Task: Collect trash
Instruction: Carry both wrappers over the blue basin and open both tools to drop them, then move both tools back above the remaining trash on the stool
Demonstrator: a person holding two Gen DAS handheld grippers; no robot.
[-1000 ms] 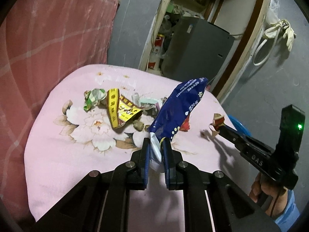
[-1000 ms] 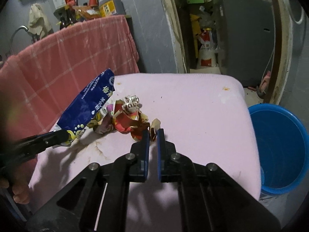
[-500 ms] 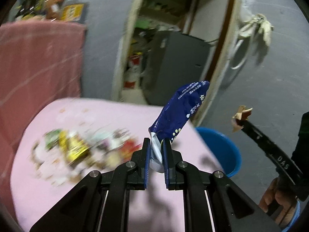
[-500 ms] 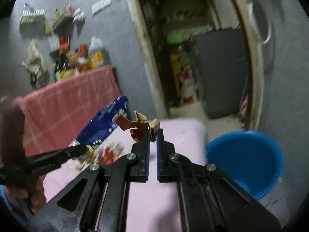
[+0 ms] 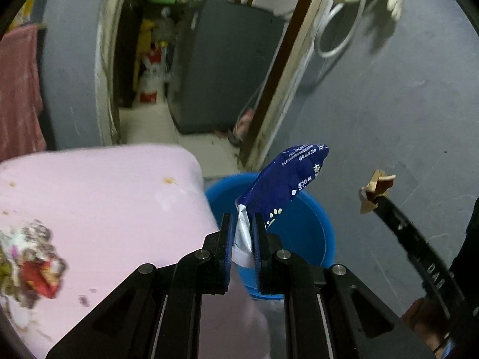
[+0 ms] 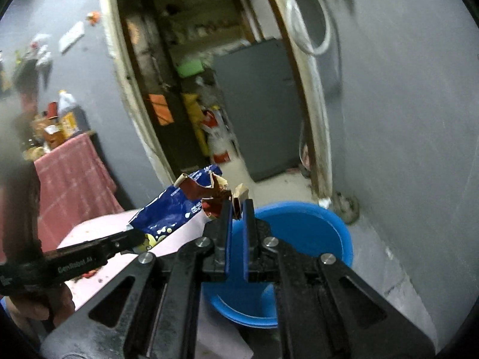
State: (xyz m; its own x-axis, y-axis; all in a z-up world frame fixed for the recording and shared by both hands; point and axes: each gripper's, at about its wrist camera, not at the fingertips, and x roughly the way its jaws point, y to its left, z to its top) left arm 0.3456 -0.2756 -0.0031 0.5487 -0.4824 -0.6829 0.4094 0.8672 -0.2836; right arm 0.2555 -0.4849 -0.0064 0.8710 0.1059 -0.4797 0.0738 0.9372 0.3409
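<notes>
Black plastic fingers with blue pads are pinching down on the silvery lower end of a crumpled dark-blue foil snack bag (image 5: 281,184); that is the left gripper (image 5: 242,224), clamped on the bag, which is sticking up and leaning toward two o'clock in its own view. Directly behind and below the bag the round blue plastic bucket (image 5: 314,227) is sitting on the floor, so the bag is hanging over its near rim. At nine o'clock the pink floral cloth-covered surface (image 5: 104,191) is spreading out, its corner touching or just overlapping the bucket's edge, with a blurred heap of leftover wrappers (image 5: 33,257) lying at its eight o'clock side.

At three o'clock in that view the right gripper (image 5: 372,202) is reaching in, closed on a torn red-and-tan scrap of paper packaging (image 5: 377,183). From the right wrist view, its blue-padded fingers (image 6: 229,230) are pressing a tan corner of the scrap (image 6: 209,191), the rest flaring toward eleven o'clock, in front of the blue bag (image 6: 170,212). The bucket (image 6: 317,227) is lying straight ahead and below.

Farther back, a grey wall (image 5: 389,104) is rising at two o'clock, a doorway (image 6: 185,68) is opening at twelve onto a grey cabinet (image 5: 221,68), and a white cord (image 5: 335,24) is hanging by the frame.
</notes>
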